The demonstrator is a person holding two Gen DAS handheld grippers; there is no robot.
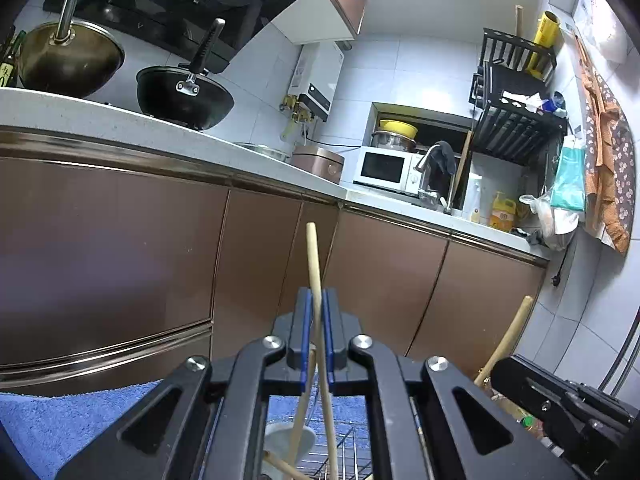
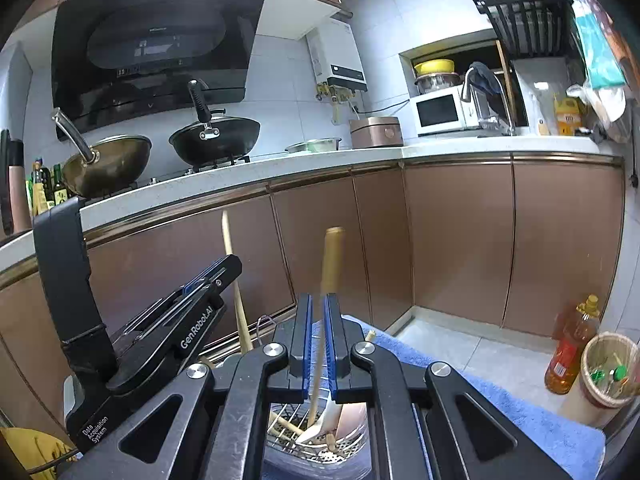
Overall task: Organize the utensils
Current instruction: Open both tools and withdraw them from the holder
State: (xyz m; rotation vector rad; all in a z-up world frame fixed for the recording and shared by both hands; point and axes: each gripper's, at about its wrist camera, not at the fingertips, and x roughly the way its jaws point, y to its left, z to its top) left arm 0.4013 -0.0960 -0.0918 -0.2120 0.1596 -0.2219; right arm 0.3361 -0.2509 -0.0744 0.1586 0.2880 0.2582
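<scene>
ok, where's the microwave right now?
The microwave sits on the countertop in the far corner, right of the rice cooker, beside the faucet.

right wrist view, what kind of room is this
A home kitchen, most likely: a range hood hangs over two woks on a stove, a microwave sits on the white countertop, and brown base cabinets run beneath it.

place: home kitchen | signs: range hood (image 2: 152, 52), woks (image 2: 216, 140), microwave (image 2: 440, 114), brown cabinets (image 2: 456, 240)
</scene>
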